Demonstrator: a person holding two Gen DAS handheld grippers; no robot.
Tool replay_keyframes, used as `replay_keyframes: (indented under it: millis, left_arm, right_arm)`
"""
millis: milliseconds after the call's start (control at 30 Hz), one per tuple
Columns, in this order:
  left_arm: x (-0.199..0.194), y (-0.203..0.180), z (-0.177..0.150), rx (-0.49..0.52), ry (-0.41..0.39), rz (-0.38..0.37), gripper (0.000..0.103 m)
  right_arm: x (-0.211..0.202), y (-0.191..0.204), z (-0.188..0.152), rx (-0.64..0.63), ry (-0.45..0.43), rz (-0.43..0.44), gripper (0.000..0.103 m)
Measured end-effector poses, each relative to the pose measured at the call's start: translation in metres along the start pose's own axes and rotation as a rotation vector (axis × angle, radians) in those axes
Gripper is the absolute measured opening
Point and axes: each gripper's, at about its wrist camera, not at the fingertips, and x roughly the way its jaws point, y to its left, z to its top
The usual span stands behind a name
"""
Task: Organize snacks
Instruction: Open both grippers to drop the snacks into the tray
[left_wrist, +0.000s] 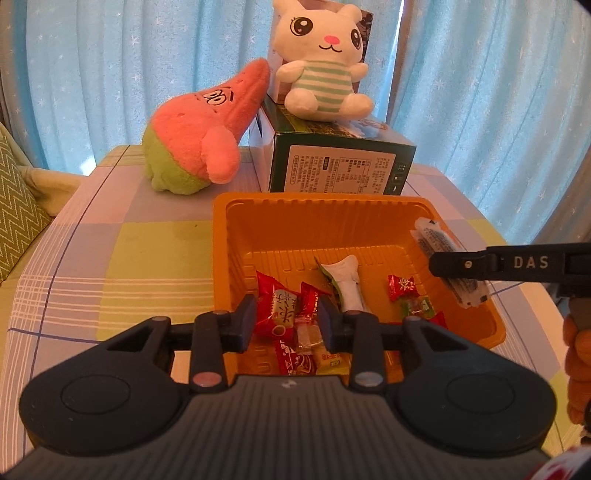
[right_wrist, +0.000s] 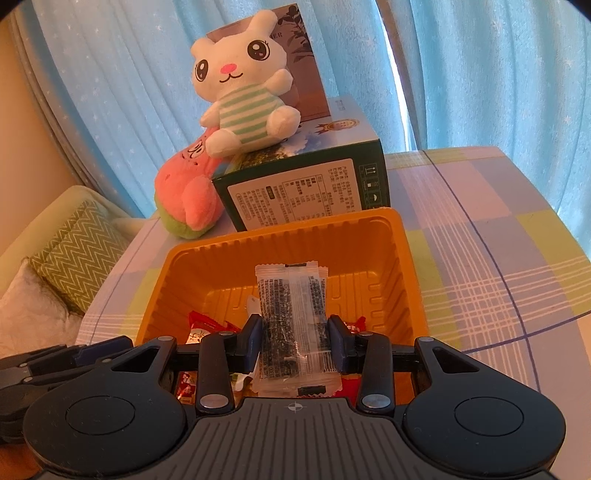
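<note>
An orange plastic tray (left_wrist: 295, 210) (right_wrist: 280, 236) sits on the checked tablecloth and holds several wrapped snacks: red packets (left_wrist: 275, 310), a white and green one (left_wrist: 347, 280), a yellow one (left_wrist: 330, 360). My left gripper (left_wrist: 287, 319) hovers open over the tray's near edge, with nothing between its fingers. My right gripper (right_wrist: 295, 341) is shut on a clear packet of dark snack (right_wrist: 291, 314), held above the tray's right side. In the left wrist view the right gripper (left_wrist: 458, 264) comes in from the right with that packet (left_wrist: 441, 258).
A dark green box (left_wrist: 340, 162) (right_wrist: 306, 188) stands just behind the tray with a white bunny plush (left_wrist: 325, 59) (right_wrist: 243, 85) on top. A pink starfish plush (left_wrist: 207, 133) (right_wrist: 188, 184) leans on it at left. A sofa cushion (right_wrist: 74, 251) lies left of the table.
</note>
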Motion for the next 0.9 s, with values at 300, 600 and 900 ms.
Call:
replay_keyframes:
  millis: [300,600,900]
  left_arm:
    - [-0.008,0.005,-0.007,-0.012,-0.003,0.016,0.040]
    - [-0.024,-0.004,-0.019,-0.012,-0.016,0.040,0.071]
    - [-0.055,-0.019,-0.025,0.000,-0.028,0.062,0.093]
  right_arm:
    - [0.009,-0.013,-0.003,0.134,-0.018,0.052,0.067]
    - [-0.018,-0.018,-0.016,0.115,-0.012,0.006,0.067]
    - [-0.048,-0.019,-0.027,0.095,0.012,-0.025,0.067]
